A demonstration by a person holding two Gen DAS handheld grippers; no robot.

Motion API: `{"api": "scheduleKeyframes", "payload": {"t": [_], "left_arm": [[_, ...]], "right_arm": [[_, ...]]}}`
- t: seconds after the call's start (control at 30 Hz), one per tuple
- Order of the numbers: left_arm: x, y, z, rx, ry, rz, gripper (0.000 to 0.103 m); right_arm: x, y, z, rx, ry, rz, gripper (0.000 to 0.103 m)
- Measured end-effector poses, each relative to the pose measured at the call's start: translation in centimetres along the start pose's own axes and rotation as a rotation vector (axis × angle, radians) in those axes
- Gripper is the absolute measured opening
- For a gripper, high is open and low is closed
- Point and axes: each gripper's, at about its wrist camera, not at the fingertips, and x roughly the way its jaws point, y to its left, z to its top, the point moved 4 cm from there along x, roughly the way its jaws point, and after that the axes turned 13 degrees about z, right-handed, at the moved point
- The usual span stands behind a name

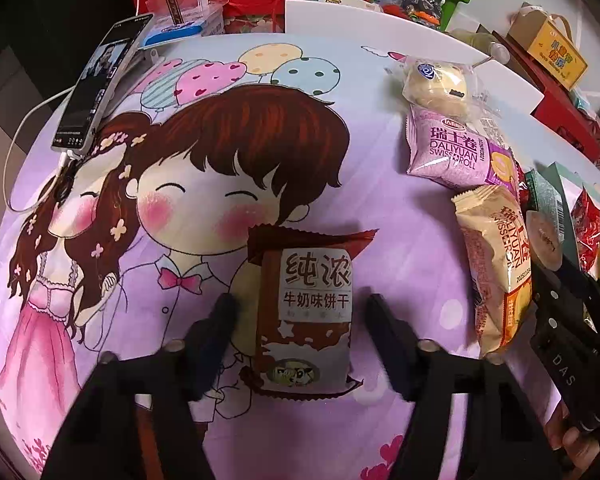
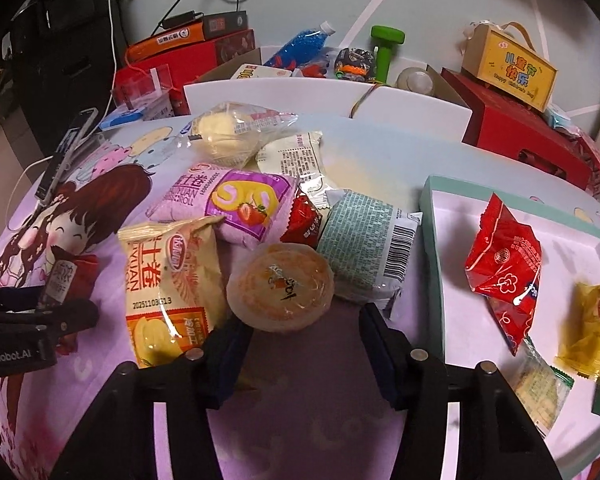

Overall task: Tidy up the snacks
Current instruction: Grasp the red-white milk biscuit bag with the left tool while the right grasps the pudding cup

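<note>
A brown-and-white milk biscuit packet lies on the cartoon-printed cloth. It sits between the fingers of my left gripper, which is open with a gap on each side. My right gripper is open around the near edge of a round pastry in clear wrap, and its right finger stands clear of it. The pastry rests on a pile with a beige Swiss roll pack, a purple one and a pale green packet. The right gripper also shows in the left wrist view.
A teal-rimmed white tray to the right holds red packets and yellow ones. A phone on a cable leans at the far left. White and red boxes, a green dumbbell and toys crowd the back.
</note>
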Motion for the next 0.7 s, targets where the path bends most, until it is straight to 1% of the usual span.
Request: {"api": "scheduleKeyframes", "payload": {"t": [0.07,0.13,0.27,0.53,0.6,0.7], "left_arm": [[0.0,0.1,0.1,-0.002,-0.002,-0.001,0.057],[0.0,0.3,0.2,-0.004,-0.005,-0.001,0.052],[0.0,0.9,0.4,-0.007,-0.012,-0.014,0.041],[0.2,1.0,0.5,-0.007,-0.011,-0.017,0.041],[0.2,1.0,0.6,-0.006,-0.012,-0.015,0.041],[0.1,1.0,0.5,-0.007,-0.014,-0.012,0.041]], "right_arm": [[0.1,0.0,0.1,-0.004,-0.001,0.001,0.059],[0.2,0.1,0.2,-0.004,-0.004,0.008,0.056],[0.2,0.3,0.3,-0.012,-0.009,0.007,0.055],[0.5,0.6,0.1,-0.014,-0.004,0.024,0.037],[0.5,0.7,0.0,-0.019,-0.006,0.028,0.035],[0.5,0.8,0.0,-0.021,-0.009,0.03,0.034]]}}
